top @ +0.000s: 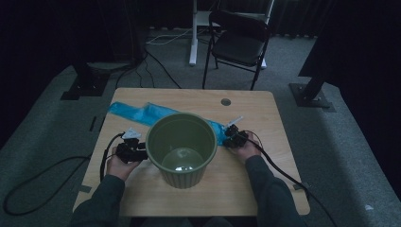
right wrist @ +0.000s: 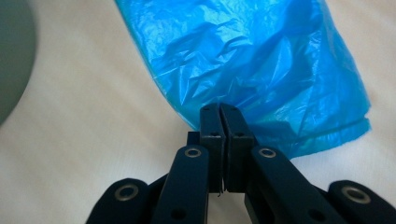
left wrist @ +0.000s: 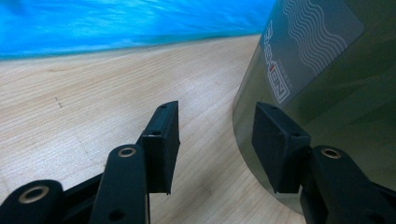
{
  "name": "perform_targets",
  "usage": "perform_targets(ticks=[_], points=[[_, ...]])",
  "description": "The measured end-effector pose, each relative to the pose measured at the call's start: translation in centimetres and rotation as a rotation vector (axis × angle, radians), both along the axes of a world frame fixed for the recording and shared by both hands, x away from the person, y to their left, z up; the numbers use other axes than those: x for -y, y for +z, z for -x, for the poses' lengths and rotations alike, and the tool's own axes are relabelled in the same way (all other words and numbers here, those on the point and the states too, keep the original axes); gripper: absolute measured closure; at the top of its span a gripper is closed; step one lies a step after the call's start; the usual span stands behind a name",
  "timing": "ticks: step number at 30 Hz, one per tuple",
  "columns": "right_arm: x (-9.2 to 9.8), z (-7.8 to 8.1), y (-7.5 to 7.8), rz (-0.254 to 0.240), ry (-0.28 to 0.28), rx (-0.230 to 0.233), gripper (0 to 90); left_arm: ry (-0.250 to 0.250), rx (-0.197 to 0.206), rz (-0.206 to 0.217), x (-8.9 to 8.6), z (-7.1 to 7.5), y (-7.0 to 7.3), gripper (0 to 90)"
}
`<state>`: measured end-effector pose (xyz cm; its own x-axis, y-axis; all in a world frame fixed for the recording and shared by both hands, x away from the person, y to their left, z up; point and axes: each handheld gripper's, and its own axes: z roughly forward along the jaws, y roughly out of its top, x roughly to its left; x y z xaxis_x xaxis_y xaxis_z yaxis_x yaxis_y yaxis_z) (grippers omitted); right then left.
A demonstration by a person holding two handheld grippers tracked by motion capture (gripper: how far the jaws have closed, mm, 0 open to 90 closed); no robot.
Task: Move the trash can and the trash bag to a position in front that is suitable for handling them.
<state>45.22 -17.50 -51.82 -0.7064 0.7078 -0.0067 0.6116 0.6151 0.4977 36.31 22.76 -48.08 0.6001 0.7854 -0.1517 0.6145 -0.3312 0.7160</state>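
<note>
One blue bag (top: 142,113) lying lengthwise across table, right gripper (right wrist: 219,109) jaws pinching its edge, left gripper (left wrist: 215,135) jaws apart.

I work at a pale wooden table with rounded corners (top: 265,156), a small round hole (top: 225,101) near its far edge. Around it lies grey carpet (top: 340,142), crossed by black cables (top: 156,71). Beyond the table stands a black folding chair (top: 239,42), beside a white stand leg (top: 194,33). Black metal feet (top: 309,92) sit at both sides. The room is dim, its far wall dark.
</note>
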Motion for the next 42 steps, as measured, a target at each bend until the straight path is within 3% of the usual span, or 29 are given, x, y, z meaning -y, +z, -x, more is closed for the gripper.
perform_targets(ticks=[2,3,7,9,11,15,18,19,23,24,27,30,35,42], points=[[0.7,0.9,0.0,-0.003,0.004,-0.008,88.6,-0.001,-0.008,0.006,0.1,0.0,0.0,51.6],[2.1,3.0,0.0,-0.002,0.008,-0.015,87.7,-0.007,-0.037,0.036,0.2,-0.1,0.0,52.4],[3.5,5.8,0.1,-0.003,0.035,-0.036,85.5,-0.012,-0.048,0.043,0.4,-0.2,0.1,54.9],[3.8,7.0,0.2,-0.007,0.063,-0.043,77.6,-0.015,-0.055,0.049,0.3,-0.2,0.1,56.0],[3.8,7.6,0.6,-0.050,0.086,-0.023,65.8,-0.019,-0.059,0.055,0.3,-0.3,0.0,56.0],[3.0,6.6,1.8,-0.082,0.066,0.061,54.8,-0.020,-0.052,0.036,0.4,-0.5,-0.1,55.3],[2.3,5.3,2.2,-0.083,0.046,0.081,54.0,-0.023,-0.052,0.022,0.5,-0.6,-0.2,54.2],[1.3,3.5,2.1,-0.067,0.033,0.096,53.3,-0.027,-0.047,0.008,0.6,-0.6,-0.2,53.3],[0.2,0.5,1.4,-0.090,0.001,0.072,53.6,-0.032,-0.050,-0.008,0.8,-0.8,-0.5,53.0],[0.2,0.5,1.4,-0.090,0.001,0.072,53.6,-0.032,-0.050,-0.008,0.8,-0.8,-0.5,53.0],[-0.8,-1.8,0.7,-0.094,-0.028,0.033,53.9,-0.034,-0.042,-0.015,0.8,-0.7,-0.4,53.0],[-1.1,-2.7,0.0,-0.084,-0.031,-0.014,62.3,-0.040,-0.034,-0.012,0.7,-0.6,-0.3,52.9],[-0.5,-2.2,-0.1,-0.042,-0.024,-0.015,83.9,-0.041,-0.026,-0.008,0.6,-0.5,-0.2,53.0],[3.3,1.4,0.0,-0.006,-0.053,-0.008,86.9,-0.036,-0.023,-0.007,0.6,-0.4,-0.1,52.9]])
